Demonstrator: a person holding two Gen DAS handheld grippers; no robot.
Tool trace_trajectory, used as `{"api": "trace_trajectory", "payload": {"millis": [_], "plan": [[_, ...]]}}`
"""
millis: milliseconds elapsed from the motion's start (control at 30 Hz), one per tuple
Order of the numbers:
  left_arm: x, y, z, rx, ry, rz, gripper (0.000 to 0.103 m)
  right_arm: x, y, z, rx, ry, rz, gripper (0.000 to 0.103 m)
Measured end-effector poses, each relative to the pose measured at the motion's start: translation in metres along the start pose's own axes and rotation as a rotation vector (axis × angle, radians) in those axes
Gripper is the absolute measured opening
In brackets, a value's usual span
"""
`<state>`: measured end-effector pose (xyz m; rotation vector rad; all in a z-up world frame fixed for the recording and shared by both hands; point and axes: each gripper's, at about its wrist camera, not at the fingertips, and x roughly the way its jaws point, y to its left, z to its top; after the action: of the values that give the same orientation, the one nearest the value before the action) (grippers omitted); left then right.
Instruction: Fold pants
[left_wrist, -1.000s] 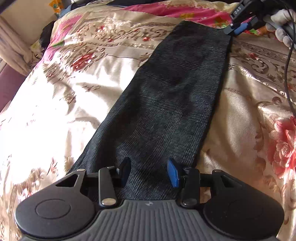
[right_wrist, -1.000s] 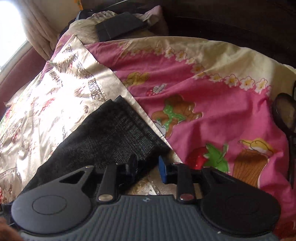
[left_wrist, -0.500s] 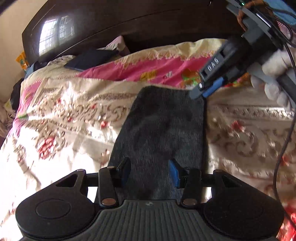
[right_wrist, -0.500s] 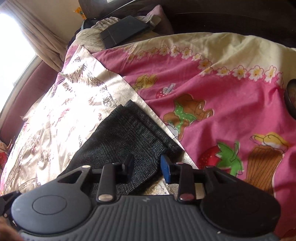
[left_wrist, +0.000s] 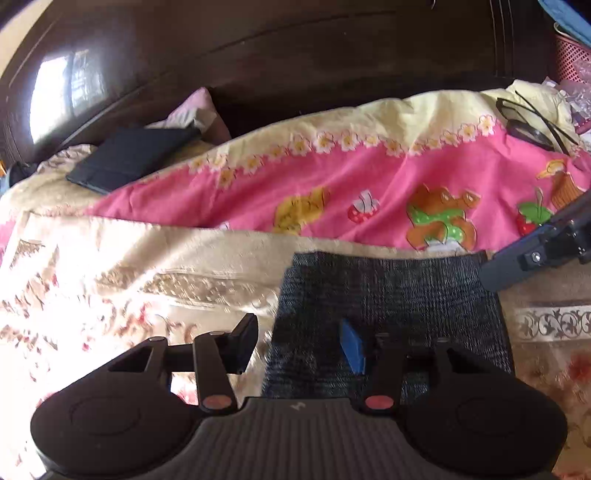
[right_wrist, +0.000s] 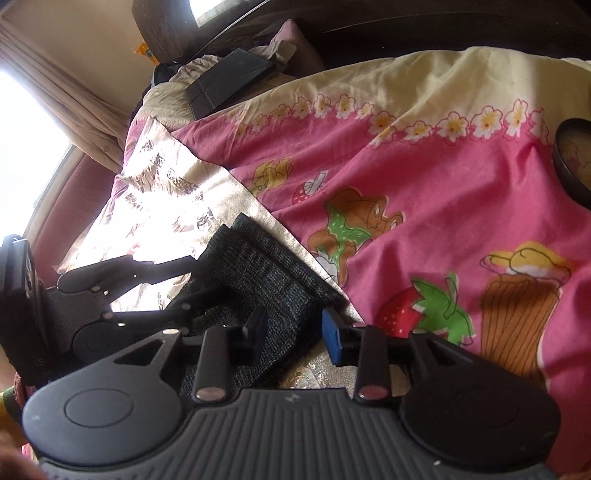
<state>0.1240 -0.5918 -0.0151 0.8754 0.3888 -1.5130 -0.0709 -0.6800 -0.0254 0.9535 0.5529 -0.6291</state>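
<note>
Dark grey woven pants (left_wrist: 391, 295) lie folded on a bed w/ a cream floral satin bedspread (left_wrist: 122, 280), near its head end.
Room: dark wood headboard (left_wrist: 295, 55), pink cartoon-print sheet (left_wrist: 369, 192) just beyond the pants' far edge, 1 black flat case (left_wrist: 129, 157) on it, 1 beige curtain (right_wrist: 74, 107) by a bright window. 2 grippers: left gripper (left_wrist: 297, 341) jaws apart, just been opening, straddling the pants' left edge, not pinching; right gripper (right_wrist: 293, 328) also apart, just been opening, pants' corner between the pads, not pressed.
</note>
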Motion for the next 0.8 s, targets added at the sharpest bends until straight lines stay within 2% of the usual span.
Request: {"api": "trace_trajectory", "payload": {"millis": [67,167,300,367,400,467,533,600,700,767,800], "plan": [[0.002,0.001,0.003,0.028,-0.012,-0.008,0.064,-0.007,0.002,-0.002,-0.025,-0.015,0.006,0.035],[0.025,0.001,0.003,0.045,0.060,-0.042,0.064,-0.005,0.011,-0.004,-0.076,-0.009,0.017,0.035],[0.028,0.006,0.007,0.018,0.064,-0.041,0.064,0.001,0.019,-0.006,-0.097,0.007,0.008,0.035],[0.024,0.004,0.005,0.039,0.053,-0.023,0.054,0.006,0.017,-0.007,-0.094,0.021,-0.027,0.035],[0.022,0.002,0.004,0.051,0.053,-0.029,0.044,0.006,0.015,-0.007,-0.082,0.022,-0.021,0.035],[0.021,-0.002,0.002,0.074,0.043,-0.013,0.039,0.005,0.010,-0.008,-0.045,0.005,-0.004,0.035],[0.020,-0.003,0.002,0.083,0.038,-0.011,0.036,0.007,0.013,-0.008,-0.060,-0.003,-0.001,0.035],[0.021,0.001,0.002,0.070,0.040,-0.019,0.036,0.013,0.013,-0.007,-0.066,-0.002,-0.009,0.030],[0.022,0.007,0.004,0.049,0.039,-0.041,0.036,0.018,0.010,-0.006,-0.029,0.008,-0.013,0.031],[0.028,0.008,0.005,0.054,0.050,-0.043,0.040,0.018,0.009,-0.007,-0.017,-0.001,-0.007,0.032],[0.032,0.007,0.005,0.062,0.059,-0.033,0.047,0.020,0.008,-0.008,-0.010,-0.002,-0.008,0.033]]}}
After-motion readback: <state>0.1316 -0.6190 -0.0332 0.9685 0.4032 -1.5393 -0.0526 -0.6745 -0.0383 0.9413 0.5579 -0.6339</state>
